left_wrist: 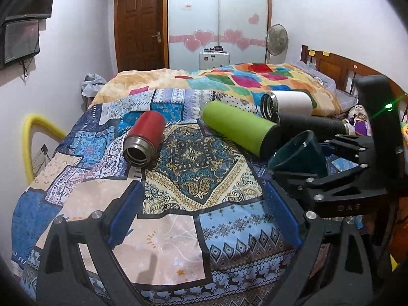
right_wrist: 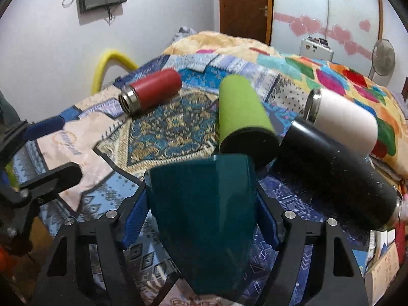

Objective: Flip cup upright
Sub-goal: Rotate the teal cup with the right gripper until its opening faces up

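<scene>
I am counting five vessels on the bed (left_wrist: 193, 219): four flasks and one teal cup (right_wrist: 204, 219). The green flask (left_wrist: 238, 128) is my landmark. It is lying on its side on the patterned bedspread. The red flask (left_wrist: 145, 137) is lying well apart to its left, its steel mouth open toward my left camera and showing nothing inside. The white flask (left_wrist: 288, 103) is lying just behind the green flask's dark end, and the black flask (left_wrist: 311, 125) is lying just beside that end; I cannot tell whether they are touching it. What the other three flasks hold I cannot tell.

My right gripper (right_wrist: 204, 214) is holding the teal cup just in front of the green flask, its blue pads pressing on both sides of the cup wall. The cup is tilting, rim toward the flasks. My left gripper (left_wrist: 201, 204) is hanging over bare bedspread in front of the green flask, jaws spread wide around nothing.
</scene>
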The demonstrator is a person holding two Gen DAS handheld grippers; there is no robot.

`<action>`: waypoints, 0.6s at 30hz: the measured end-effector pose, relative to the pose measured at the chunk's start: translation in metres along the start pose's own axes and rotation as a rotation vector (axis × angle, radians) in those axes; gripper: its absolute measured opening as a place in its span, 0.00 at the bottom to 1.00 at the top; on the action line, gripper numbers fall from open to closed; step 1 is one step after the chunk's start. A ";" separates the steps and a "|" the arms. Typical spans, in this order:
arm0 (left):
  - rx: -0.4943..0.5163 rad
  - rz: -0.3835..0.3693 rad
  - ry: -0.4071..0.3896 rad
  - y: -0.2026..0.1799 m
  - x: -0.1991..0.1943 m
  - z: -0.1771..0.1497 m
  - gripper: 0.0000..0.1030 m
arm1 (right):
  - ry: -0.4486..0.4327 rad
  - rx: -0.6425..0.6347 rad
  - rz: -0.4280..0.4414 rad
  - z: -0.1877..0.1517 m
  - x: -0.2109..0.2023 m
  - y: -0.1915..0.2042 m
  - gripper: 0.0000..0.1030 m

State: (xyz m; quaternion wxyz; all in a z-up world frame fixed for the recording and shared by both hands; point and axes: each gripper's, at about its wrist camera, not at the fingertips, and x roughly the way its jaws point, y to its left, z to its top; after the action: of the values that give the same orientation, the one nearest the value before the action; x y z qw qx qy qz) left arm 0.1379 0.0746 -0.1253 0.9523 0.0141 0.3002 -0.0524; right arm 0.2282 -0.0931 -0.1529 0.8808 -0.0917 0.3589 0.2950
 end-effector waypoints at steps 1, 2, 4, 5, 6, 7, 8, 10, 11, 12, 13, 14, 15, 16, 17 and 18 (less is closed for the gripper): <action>-0.001 0.000 -0.004 -0.001 -0.001 0.001 0.93 | -0.020 0.001 0.002 0.001 -0.006 0.000 0.70; 0.000 0.001 -0.007 -0.001 -0.002 0.002 0.93 | -0.032 0.000 0.003 0.002 -0.011 0.000 0.70; 0.001 0.001 -0.013 -0.003 -0.003 0.003 0.93 | -0.043 0.002 0.015 0.003 -0.014 0.000 0.70; 0.000 0.001 -0.015 -0.004 -0.004 0.004 0.93 | -0.045 0.002 0.019 0.004 -0.014 0.000 0.70; -0.001 0.002 -0.016 -0.004 -0.004 0.004 0.93 | -0.048 0.000 0.014 0.004 -0.012 0.002 0.70; -0.002 0.002 -0.018 -0.005 -0.005 0.004 0.93 | -0.052 -0.002 0.006 0.005 -0.010 0.002 0.70; -0.004 0.001 -0.019 -0.005 -0.005 0.004 0.93 | -0.054 -0.002 0.003 0.006 -0.009 0.002 0.70; -0.004 0.002 -0.021 -0.005 -0.006 0.004 0.93 | -0.044 0.010 0.015 0.007 -0.004 0.001 0.70; -0.002 0.003 -0.020 -0.005 -0.006 0.004 0.93 | -0.036 0.016 0.028 0.006 -0.003 -0.001 0.70; 0.000 0.004 -0.020 -0.004 -0.005 0.004 0.93 | -0.043 0.016 0.032 0.005 -0.002 -0.001 0.69; 0.001 0.006 -0.018 -0.004 -0.005 0.004 0.93 | -0.046 0.013 0.027 0.005 -0.002 -0.001 0.69; 0.001 0.007 -0.017 -0.004 -0.005 0.004 0.93 | -0.044 0.011 0.026 0.005 -0.003 0.000 0.69; 0.001 0.008 -0.014 -0.004 -0.004 0.004 0.93 | -0.045 0.007 0.026 0.004 -0.003 0.001 0.70; -0.001 0.009 -0.013 -0.003 -0.004 0.004 0.93 | -0.048 0.005 0.025 0.003 -0.004 0.002 0.70; -0.004 0.009 -0.013 -0.003 -0.003 0.003 0.93 | -0.049 0.005 0.025 0.002 -0.005 0.002 0.70; -0.007 0.009 -0.012 -0.002 -0.003 0.003 0.93 | -0.051 0.007 0.024 0.002 -0.005 0.002 0.70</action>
State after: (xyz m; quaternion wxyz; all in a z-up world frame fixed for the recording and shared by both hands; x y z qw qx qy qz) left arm 0.1373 0.0721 -0.1210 0.9544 0.0116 0.2944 -0.0471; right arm 0.2253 -0.0927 -0.1484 0.8863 -0.0769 0.3386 0.3065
